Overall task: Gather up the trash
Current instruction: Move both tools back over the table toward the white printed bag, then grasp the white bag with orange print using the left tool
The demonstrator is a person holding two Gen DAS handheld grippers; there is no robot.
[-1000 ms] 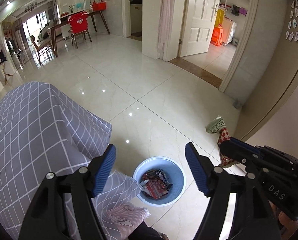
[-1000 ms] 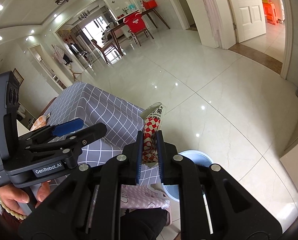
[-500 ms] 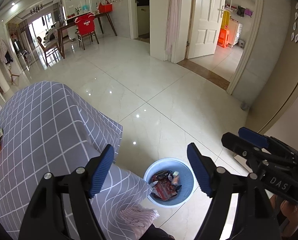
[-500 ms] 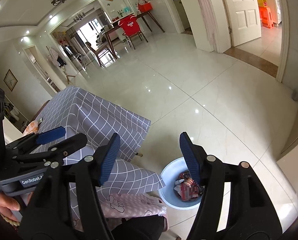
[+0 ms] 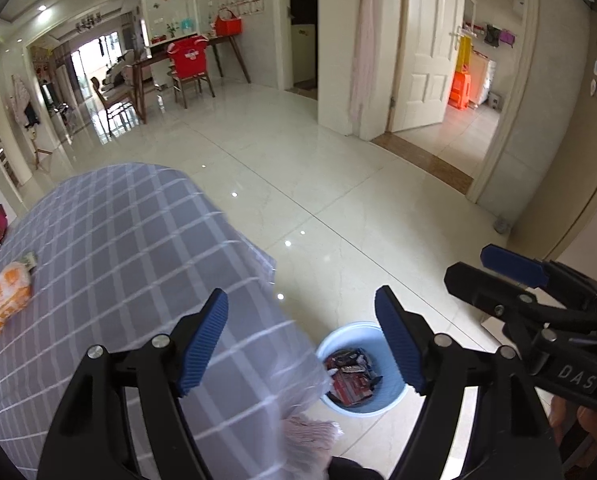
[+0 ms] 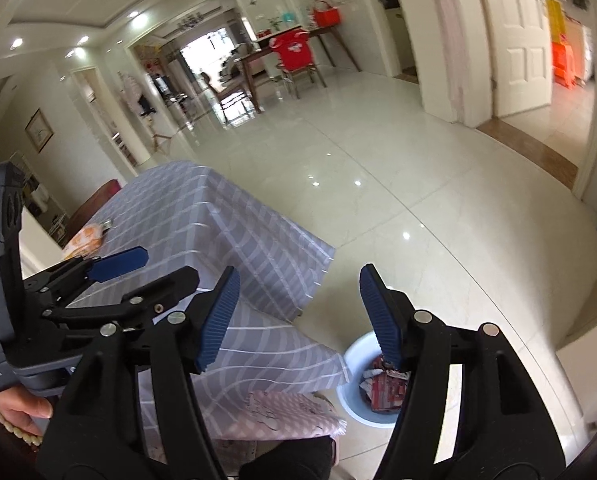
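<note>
Grey checked table carries an orange wrapper near its far left edge. Your left gripper and right gripper gape wide, empty. Reach the left one flat across, then carry to the bin on the floor by the table's corner.

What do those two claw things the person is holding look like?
Both are black. The left gripper and the right gripper each have two fingers faced with ribbed blue pads. White lettering reads "DAS" on the right one.

The right tongs have opened, dropping the red-checked wrapper into the blue bin.
</note>
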